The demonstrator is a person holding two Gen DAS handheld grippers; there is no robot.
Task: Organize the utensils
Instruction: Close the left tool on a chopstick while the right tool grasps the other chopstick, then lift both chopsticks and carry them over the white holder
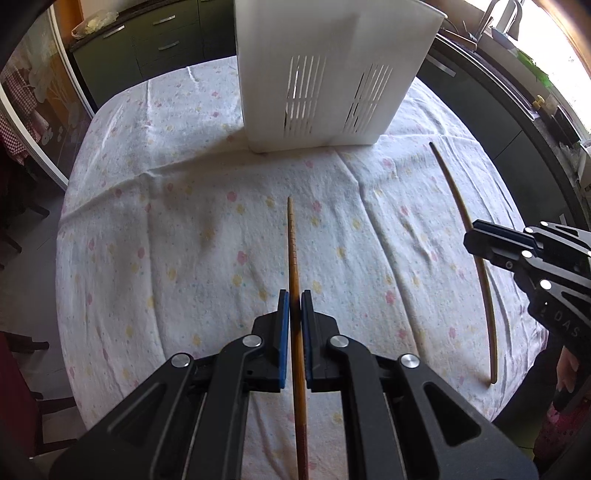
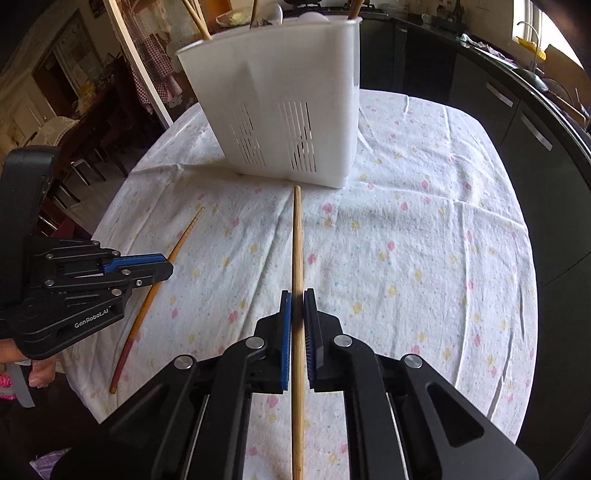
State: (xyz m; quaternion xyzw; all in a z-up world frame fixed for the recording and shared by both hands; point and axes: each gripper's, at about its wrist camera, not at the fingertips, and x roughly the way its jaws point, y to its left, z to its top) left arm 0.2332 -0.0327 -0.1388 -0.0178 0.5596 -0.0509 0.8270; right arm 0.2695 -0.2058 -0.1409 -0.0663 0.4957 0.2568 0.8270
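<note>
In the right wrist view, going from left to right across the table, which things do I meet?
Left tool → reddish-ended chopstick → pale chopstick held in the right tool.

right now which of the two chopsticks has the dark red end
The one in the left gripper: the left-held chopstick has a dark red butt and ridged tip. The right-held chopstick, in the right gripper, is plain pale wood.

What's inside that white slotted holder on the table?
In the right wrist view, several wooden sticks and something pale poke above the rim of the white holder. Its walls hide everything lower down, and the slots show only dark glimpses. The left wrist view cuts off its top.
</note>
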